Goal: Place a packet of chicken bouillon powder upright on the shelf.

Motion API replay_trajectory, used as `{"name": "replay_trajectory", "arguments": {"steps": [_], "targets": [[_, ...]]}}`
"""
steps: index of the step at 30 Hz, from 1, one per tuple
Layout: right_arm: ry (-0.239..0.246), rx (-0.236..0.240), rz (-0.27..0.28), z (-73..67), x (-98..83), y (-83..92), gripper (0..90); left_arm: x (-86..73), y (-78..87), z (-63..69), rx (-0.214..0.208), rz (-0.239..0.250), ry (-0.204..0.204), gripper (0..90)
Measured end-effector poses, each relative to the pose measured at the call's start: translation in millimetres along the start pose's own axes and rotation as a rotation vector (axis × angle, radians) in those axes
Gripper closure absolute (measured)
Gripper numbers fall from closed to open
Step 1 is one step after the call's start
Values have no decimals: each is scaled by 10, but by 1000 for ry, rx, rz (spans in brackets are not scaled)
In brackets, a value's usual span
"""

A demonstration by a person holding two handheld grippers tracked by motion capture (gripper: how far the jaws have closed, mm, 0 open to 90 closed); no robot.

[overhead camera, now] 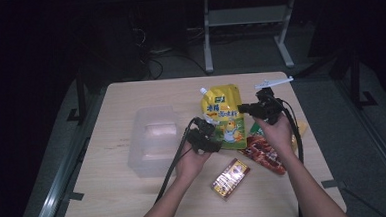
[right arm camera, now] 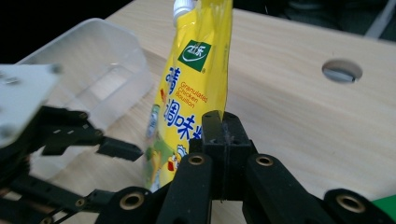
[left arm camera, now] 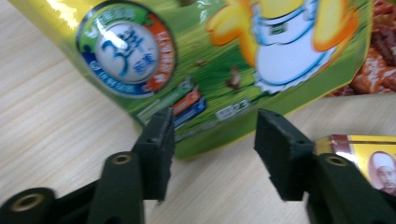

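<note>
The right claw is clamped on the edge of the yellow pouch, which is held upright off the counter. The left claw is seen with its jaws apart, the pouch's lower edge just beyond them, unpressed. A clear tub is set to the left; a red packet and a small box are laid nearby.

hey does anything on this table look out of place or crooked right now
Yes: the yellow bouillon pouch is lifted by one edge, pinched in the right gripper, so it hangs tilted above the table. The left gripper stands open at its lower edge. Nothing looks spilled or torn.
</note>
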State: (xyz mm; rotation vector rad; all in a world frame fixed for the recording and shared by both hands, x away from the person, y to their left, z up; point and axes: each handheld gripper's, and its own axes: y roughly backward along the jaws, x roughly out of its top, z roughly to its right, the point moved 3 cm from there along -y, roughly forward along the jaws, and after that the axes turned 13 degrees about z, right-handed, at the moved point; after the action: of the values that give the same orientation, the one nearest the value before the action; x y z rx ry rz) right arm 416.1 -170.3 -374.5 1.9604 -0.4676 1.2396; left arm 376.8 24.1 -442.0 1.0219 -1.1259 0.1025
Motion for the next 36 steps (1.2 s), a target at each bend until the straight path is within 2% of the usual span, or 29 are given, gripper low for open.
{"name": "replay_trajectory", "arguments": {"steps": [2, 3, 7, 10, 12, 15, 17, 18, 20, 25, 27, 28, 33, 35, 36], "targets": [[61, 5, 18, -62, 24, 99, 900, 13, 28, 7, -7, 11, 10, 426], [66, 12, 24, -81, 27, 135, 900, 18, 39, 13, -4, 19, 20, 420], [110, 29, 49, -119, 13, 235, 899, 44, 81, 17, -1, 42, 16, 385], [140, 50, 66, -135, -42, 308, 899, 44, 95, 16, 1, 39, 7, 353], [138, 76, 76, -141, -80, 357, 899, 44, 98, 15, 11, 40, -12, 327], [155, 97, 104, -141, -143, 429, 898, 49, 97, 29, 8, 51, -3, 307], [162, 114, 102, -154, -171, 476, 898, 48, 102, 23, 6, 46, -16, 290], [180, 109, 107, -162, -187, 499, 897, 44, 103, 36, 1, 48, 1, 284], [198, 133, 110, -176, -243, 560, 896, 39, 117, 42, -16, 56, 0, 276], [206, 169, 118, -178, -327, 635, 892, 43, 126, 56, -39, 82, 10, 260], [204, 189, 119, -173, -363, 662, 892, 49, 133, 54, -45, 88, -8, 259], [206, 196, 123, -175, -378, 674, 892, 49, 133, 60, -51, 93, -1, 257], [217, 239, 106, -181, -409, 714, 890, 64, 139, 43, -58, 116, -6, 244], [229, 248, 101, -202, -415, 720, 889, 72, 137, 34, -60, 126, -25, 244], [231, 251, 98, -205, -419, 720, 887, 73, 136, 37, -64, 135, -18, 243]]}}
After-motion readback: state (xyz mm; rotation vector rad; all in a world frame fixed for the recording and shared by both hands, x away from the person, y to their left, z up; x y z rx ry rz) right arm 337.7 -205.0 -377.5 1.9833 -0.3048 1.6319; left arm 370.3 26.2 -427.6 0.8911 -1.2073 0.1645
